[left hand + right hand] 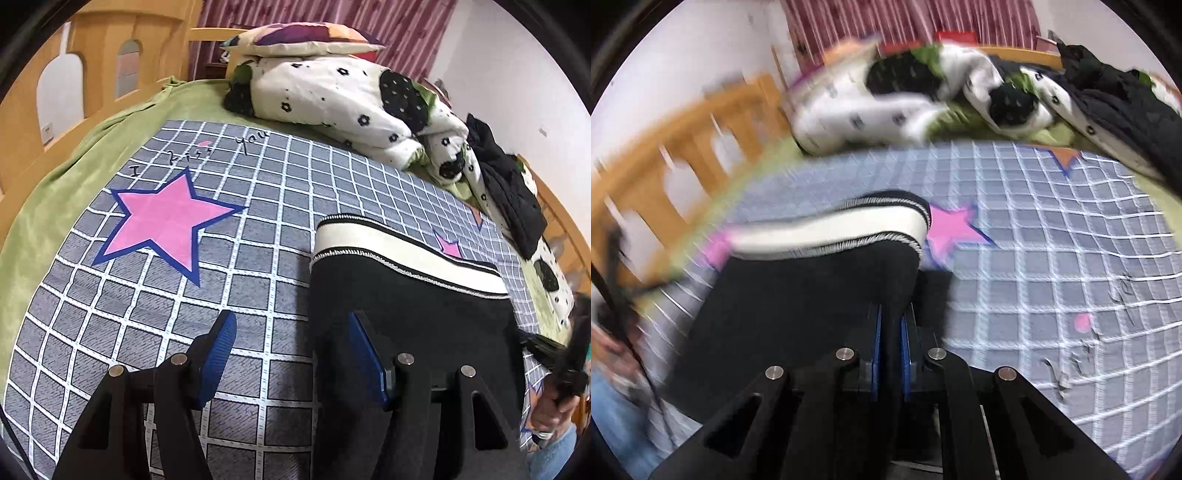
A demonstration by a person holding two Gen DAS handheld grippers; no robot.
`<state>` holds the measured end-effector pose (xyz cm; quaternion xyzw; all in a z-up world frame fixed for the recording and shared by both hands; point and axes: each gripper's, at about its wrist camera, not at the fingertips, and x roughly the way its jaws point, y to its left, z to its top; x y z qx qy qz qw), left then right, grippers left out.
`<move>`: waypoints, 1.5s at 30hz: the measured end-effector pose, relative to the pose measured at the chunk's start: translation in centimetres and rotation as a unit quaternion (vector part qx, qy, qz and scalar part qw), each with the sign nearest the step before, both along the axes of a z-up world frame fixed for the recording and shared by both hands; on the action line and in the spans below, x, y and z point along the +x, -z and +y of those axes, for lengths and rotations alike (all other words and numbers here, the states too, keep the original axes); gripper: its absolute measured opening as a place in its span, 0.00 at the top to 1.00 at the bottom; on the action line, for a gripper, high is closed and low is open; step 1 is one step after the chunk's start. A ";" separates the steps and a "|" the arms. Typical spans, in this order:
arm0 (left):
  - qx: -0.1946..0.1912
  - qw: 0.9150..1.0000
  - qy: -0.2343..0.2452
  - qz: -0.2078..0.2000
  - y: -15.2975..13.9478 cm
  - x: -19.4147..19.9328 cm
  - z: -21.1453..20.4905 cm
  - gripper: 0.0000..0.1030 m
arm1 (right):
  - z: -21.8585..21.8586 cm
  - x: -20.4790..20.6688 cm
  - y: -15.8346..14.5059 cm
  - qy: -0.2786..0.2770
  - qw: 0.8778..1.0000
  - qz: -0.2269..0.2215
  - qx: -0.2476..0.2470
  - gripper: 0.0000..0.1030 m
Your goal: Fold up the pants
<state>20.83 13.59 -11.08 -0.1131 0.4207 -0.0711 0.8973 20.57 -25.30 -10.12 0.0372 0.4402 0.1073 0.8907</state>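
Observation:
The black pants (410, 314) with a white striped waistband (399, 247) lie on the grey checked bedspread (155, 302). My left gripper (291, 328) is open, its right blue finger (365, 354) over the pants' left edge and its left finger over bare bedspread. In the blurred right wrist view, my right gripper (891, 325) is shut on the black fabric of the pants (798, 295) near their right edge, below the waistband (842, 229).
A rumpled white flowered quilt (332, 103) and a pillow (303, 38) lie at the head of the bed. Dark clothes (513, 192) are piled at the right. A wooden bed rail (55, 85) runs along the left. A pink star (166, 218) marks the bedspread.

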 end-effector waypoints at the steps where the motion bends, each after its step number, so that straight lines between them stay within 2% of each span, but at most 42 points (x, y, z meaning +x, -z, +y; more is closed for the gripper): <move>1: 0.005 1.000 0.007 0.002 0.0 0.1 -0.4 0.41 | 0.2 0.5 1.7 -0.003 0.999 0.030 -0.018 0.85; 3: 0.010 1.000 0.024 -0.005 -0.3 -0.1 -1.0 0.41 | 0.0 0.1 1.7 0.004 1.000 0.018 -0.011 0.80; 5: 0.013 0.999 0.039 -0.026 -1.0 -0.1 -1.8 0.41 | 0.4 0.0 -0.4 -0.014 1.000 0.005 -0.015 0.80; 7: 0.014 0.998 0.047 -0.044 -1.8 0.7 -2.8 0.41 | 1.1 -0.4 -2.7 -0.015 0.998 -0.058 -0.027 0.76; 8: 0.011 0.997 0.055 -0.046 -2.1 1.5 -3.5 0.41 | 1.7 0.0 -3.3 -0.024 0.997 -0.073 -0.026 0.75; 10: 0.003 0.996 0.077 -0.045 -2.3 3.0 -4.9 0.41 | 2.7 1.8 -3.6 -0.037 0.996 -0.075 -0.022 0.74; 13: 0.025 0.993 0.109 -0.038 -1.2 5.6 -7.7 0.41 | 4.1 4.3 -2.4 -0.048 0.996 -0.071 -0.012 0.74; 15: 0.085 0.993 0.082 -0.015 1.2 7.8 -8.9 0.41 | 4.8 7.0 1.0 -0.053 0.997 -0.038 -0.037 0.74; 16: 0.101 0.993 0.067 0.000 2.5 8.7 -9.1 0.39 | 4.9 7.6 2.5 -0.052 0.997 -0.025 -0.053 0.74; 17: 0.089 0.994 0.068 0.006 3.5 9.3 -9.1 0.38 | 4.8 7.8 3.7 -0.049 0.996 -0.030 -0.062 0.74; 20: 0.062 0.996 0.068 -0.008 3.6 9.1 -8.4 0.37 | 4.3 7.7 3.7 -0.054 0.996 -0.037 -0.062 0.74; 25: 0.074 0.995 0.071 -0.011 3.5 8.5 -8.7 0.35 | 4.8 7.6 4.0 -0.057 0.995 -0.042 -0.077 0.74; 29: 0.070 0.994 0.083 0.022 3.4 6.1 -8.4 0.34 | 4.7 6.8 3.8 -0.050 0.995 -0.048 -0.077 0.74; 31: 0.065 0.993 0.098 0.029 2.9 3.5 -7.9 0.36 | 4.4 5.6 3.1 -0.047 0.995 -0.048 -0.078 0.68; 33: 0.064 0.991 0.115 0.022 2.2 0.5 -7.4 0.36 | 3.9 3.0 1.6 -0.054 0.995 -0.042 -0.066 0.62; 36: 0.061 0.985 0.162 0.014 1.1 -4.8 -6.6 0.34 | 3.5 -1.7 0.3 -0.068 0.996 -0.047 -0.044 0.62; 38: 0.073 0.979 0.192 0.009 1.0 -8.4 -6.2 0.34 | 3.2 -5.1 0.0 -0.062 0.996 -0.055 -0.040 0.59; 39: 0.088 0.978 0.190 0.004 1.1 -9.8 -5.9 0.34 | 2.8 -7.1 0.2 -0.052 0.997 -0.054 -0.031 0.54; 41: 0.116 0.977 0.180 0.003 1.7 -12.4 -5.2 0.34 | 2.4 -9.4 1.1 -0.032 0.998 -0.037 -0.025 0.53; 43: 0.118 0.979 0.168 0.011 2.4 -14.1 -4.7 0.34 | 2.2 -10.9 1.8 -0.018 0.999 -0.020 -0.027 0.53; 45: 0.103 0.984 0.143 0.023 3.2 -14.9 -4.3 0.34 | 2.3 -12.2 2.0 -0.015 0.999 -0.024 -0.027 0.53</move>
